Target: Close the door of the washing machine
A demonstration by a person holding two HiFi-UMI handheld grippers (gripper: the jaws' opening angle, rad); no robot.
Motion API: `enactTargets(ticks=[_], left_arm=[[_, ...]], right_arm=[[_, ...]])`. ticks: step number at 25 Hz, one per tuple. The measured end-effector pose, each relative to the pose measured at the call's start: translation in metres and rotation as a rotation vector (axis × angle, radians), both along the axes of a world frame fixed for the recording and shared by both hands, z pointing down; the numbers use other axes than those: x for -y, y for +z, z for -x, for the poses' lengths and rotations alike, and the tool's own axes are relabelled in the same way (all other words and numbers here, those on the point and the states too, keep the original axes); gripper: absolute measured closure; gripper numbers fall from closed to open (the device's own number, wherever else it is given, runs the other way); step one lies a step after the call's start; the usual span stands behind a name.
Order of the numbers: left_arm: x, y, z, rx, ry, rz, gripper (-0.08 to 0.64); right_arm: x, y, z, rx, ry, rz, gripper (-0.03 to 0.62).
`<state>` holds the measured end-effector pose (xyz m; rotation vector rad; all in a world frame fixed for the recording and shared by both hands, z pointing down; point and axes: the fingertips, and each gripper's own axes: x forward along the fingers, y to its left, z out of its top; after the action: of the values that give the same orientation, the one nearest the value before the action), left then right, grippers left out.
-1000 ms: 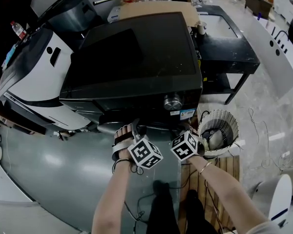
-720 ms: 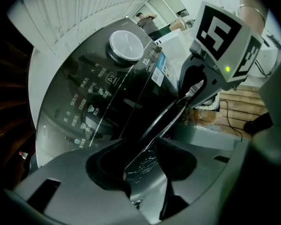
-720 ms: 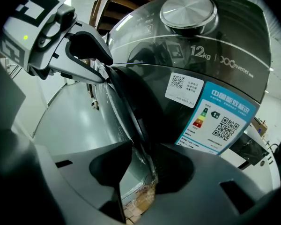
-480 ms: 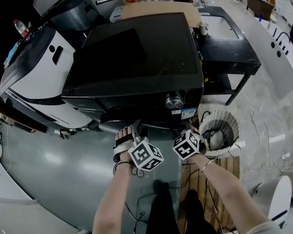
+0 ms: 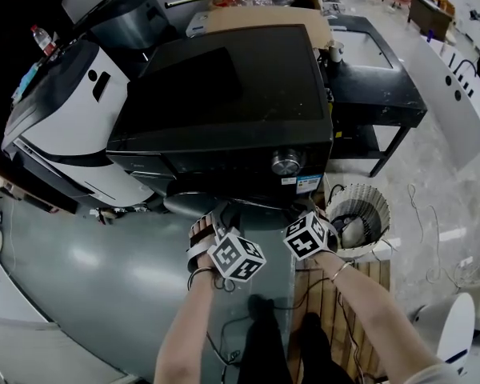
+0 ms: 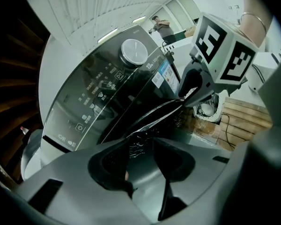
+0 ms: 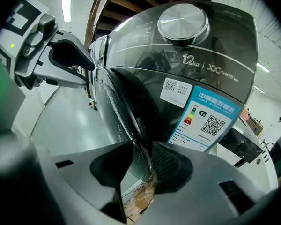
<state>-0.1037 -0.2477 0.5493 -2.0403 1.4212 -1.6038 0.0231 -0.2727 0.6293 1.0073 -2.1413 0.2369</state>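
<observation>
Glossy black curved door rim is straddled, unpinched, by the closing jaws of left gripper and right gripper; barely shifted since earlier.

glossy blk washer w/ shiny metal knob; wood slats.

The glossy black front-loading washing machine stands at 12 o'clock in the head view, its dark, curved door ajar, swung out toward 6 o'clock.
</observation>
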Motion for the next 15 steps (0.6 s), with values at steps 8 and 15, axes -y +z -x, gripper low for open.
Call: enactTargets(ticks=[8,15], left_arm=[[-0.022,-0.001,0.005,-0.176,-0.129,0.005,0.410],[-0.064,-0.012,-0.001,-0.332,-0.257,-0.025,0.437]], right_arm=[[-0.023,-0.012,-0.006,0.058,0.018,-0.001,0.482],[-0.063,-0.047,-0.011,0.197,0.050,-0.004,0.532]])
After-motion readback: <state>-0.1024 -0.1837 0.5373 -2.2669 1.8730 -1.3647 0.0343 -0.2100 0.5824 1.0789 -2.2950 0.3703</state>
